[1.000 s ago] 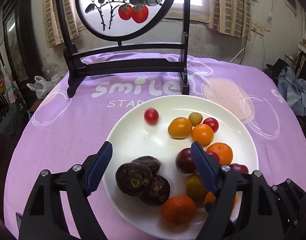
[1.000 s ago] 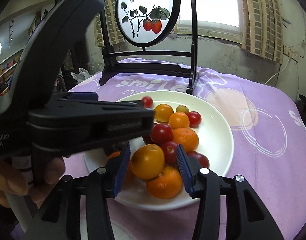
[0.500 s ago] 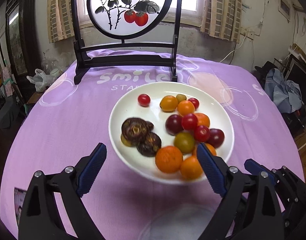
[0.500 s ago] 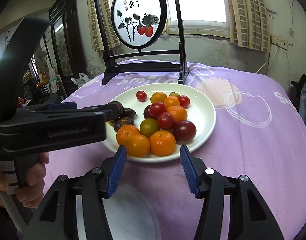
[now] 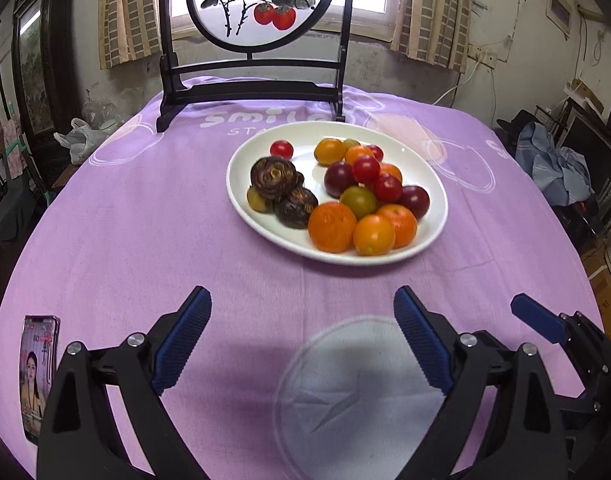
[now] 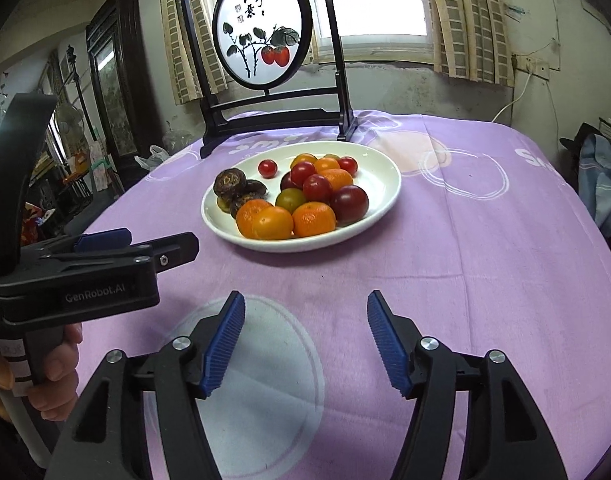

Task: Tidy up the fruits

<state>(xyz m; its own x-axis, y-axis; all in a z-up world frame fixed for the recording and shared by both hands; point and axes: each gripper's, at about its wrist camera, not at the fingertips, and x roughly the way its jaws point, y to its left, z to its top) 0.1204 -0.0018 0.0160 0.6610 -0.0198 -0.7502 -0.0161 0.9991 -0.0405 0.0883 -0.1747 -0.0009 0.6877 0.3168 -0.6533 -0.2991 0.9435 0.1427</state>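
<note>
A white plate (image 5: 433, 184) (image 6: 385, 176) on the purple cloth holds a pile of oranges (image 5: 332, 227) (image 6: 313, 219), red tomatoes (image 5: 365, 169), dark plums (image 6: 348, 204) and dark brown water chestnuts (image 5: 274, 177) (image 6: 229, 182). A lone red tomato (image 5: 281, 149) (image 6: 268, 168) lies at the plate's far left. My left gripper (image 5: 301, 340) is open and empty, well short of the plate. My right gripper (image 6: 305, 340) is open and empty, also short of the plate. The left gripper's body shows in the right wrist view (image 6: 89, 268).
A black-framed round painted screen (image 5: 261, 4) (image 6: 261, 40) stands behind the plate. A phone (image 5: 37, 372) lies on the cloth at near left. A white round patch (image 5: 357, 392) is printed on the cloth below the grippers. Clutter lines the room's edges.
Both grippers have drawn back from over the plate toward the table's near edge. The right gripper let go of an orange fruit, which now lies on the plate. Both stay open.
</note>
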